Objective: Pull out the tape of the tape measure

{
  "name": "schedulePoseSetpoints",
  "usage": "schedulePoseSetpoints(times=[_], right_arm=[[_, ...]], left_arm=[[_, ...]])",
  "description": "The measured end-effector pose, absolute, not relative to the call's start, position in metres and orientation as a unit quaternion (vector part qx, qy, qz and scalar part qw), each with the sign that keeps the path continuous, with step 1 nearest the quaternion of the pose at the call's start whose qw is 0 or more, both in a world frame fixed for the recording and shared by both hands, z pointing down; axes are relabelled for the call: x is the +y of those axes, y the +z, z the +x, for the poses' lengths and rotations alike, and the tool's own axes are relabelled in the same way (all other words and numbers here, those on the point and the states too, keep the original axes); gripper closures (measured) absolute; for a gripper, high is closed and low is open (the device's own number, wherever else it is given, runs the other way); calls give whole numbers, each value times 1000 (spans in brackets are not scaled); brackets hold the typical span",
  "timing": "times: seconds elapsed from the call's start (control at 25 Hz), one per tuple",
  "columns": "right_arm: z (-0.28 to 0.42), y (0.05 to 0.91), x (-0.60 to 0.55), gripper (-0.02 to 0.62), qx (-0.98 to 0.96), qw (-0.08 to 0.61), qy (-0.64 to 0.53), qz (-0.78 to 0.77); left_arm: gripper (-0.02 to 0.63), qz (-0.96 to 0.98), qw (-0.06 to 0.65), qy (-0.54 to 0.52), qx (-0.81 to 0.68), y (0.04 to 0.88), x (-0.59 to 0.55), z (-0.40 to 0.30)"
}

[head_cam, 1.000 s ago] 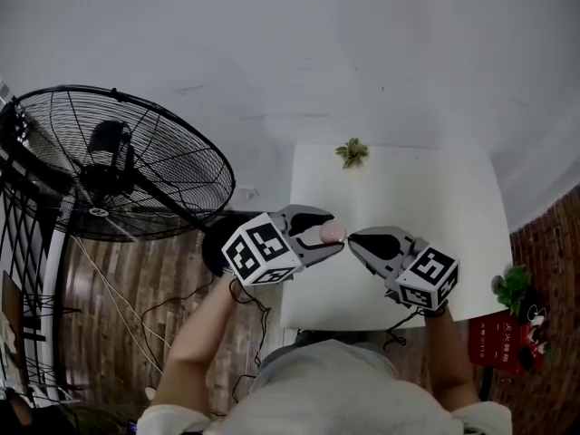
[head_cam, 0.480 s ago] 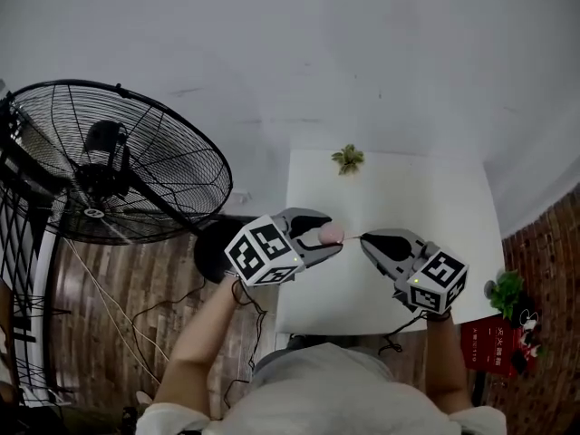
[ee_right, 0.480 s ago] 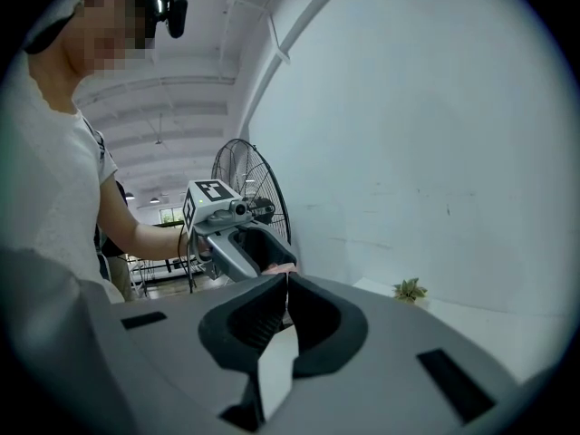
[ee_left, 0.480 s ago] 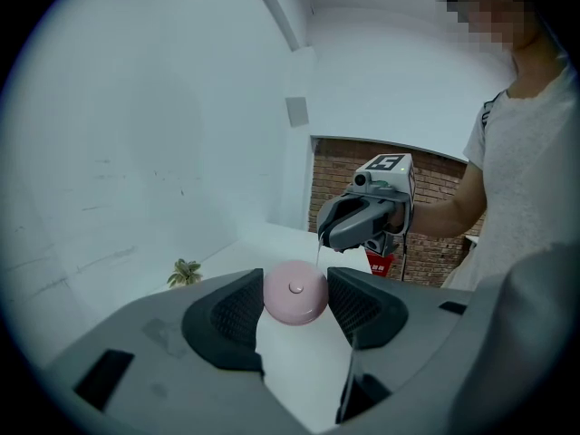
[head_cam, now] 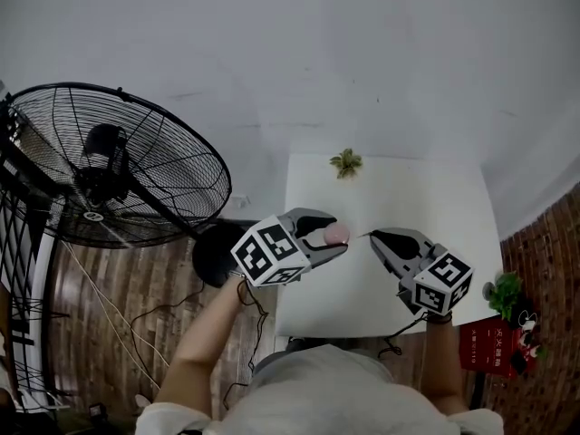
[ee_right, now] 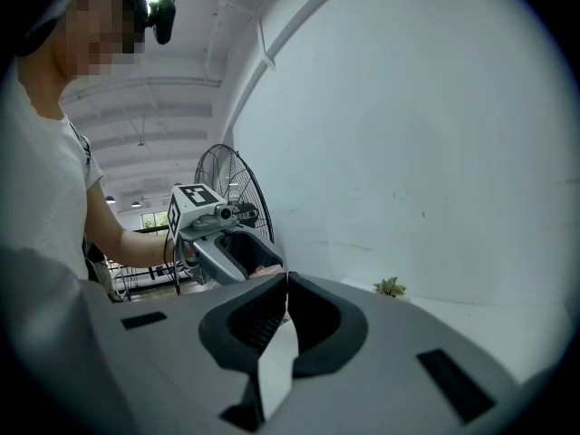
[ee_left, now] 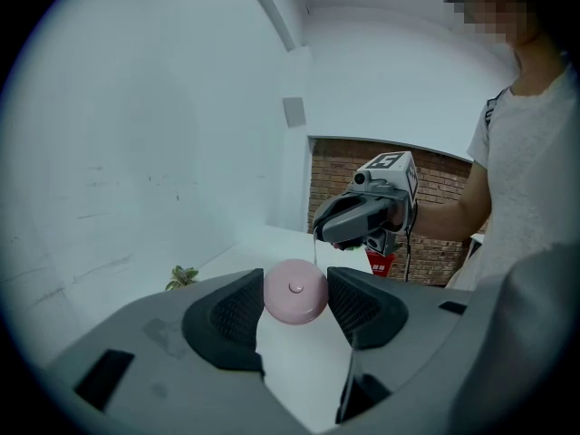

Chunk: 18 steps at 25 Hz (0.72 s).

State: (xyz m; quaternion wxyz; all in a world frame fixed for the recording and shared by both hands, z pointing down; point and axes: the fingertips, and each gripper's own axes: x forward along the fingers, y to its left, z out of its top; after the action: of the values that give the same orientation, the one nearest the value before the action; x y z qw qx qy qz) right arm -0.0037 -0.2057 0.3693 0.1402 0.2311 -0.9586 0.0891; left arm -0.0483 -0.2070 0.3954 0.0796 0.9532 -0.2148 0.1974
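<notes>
A small round pink tape measure [head_cam: 336, 234] hangs above the white table [head_cam: 399, 193], and my left gripper [head_cam: 340, 237] is shut on its sides. In the left gripper view the pink case [ee_left: 295, 290] is squeezed between both pads. My right gripper [head_cam: 372, 236] is a short way to its right, jaws shut on the tip of the tape. A thin strip of tape [head_cam: 356, 236] spans the gap between the two grippers. That strip [ee_left: 315, 248] runs from the case up to the right gripper [ee_left: 319, 235]. The right gripper view shows shut jaws [ee_right: 285, 280] facing the left gripper [ee_right: 261, 266].
A small potted plant [head_cam: 345, 162] stands at the table's far edge. A large black floor fan [head_cam: 109, 166] stands to the left on the wooden floor. Another plant [head_cam: 504, 288] and a red item [head_cam: 494, 344] sit on the floor at the right, by the brick surface.
My right gripper has moved to the right, away from the left one, and the gap spanned by the thin tape has widened. The left gripper keeps the pink case nearly still.
</notes>
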Motion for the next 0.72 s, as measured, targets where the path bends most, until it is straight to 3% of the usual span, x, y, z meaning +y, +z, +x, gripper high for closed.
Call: schedulePoseSetpoints(times=[0.72], right_arm=[[20,362,-209,588,-948,113,111,276]], left_arm=[[388,955,91,171,-225,392,-204,-29]])
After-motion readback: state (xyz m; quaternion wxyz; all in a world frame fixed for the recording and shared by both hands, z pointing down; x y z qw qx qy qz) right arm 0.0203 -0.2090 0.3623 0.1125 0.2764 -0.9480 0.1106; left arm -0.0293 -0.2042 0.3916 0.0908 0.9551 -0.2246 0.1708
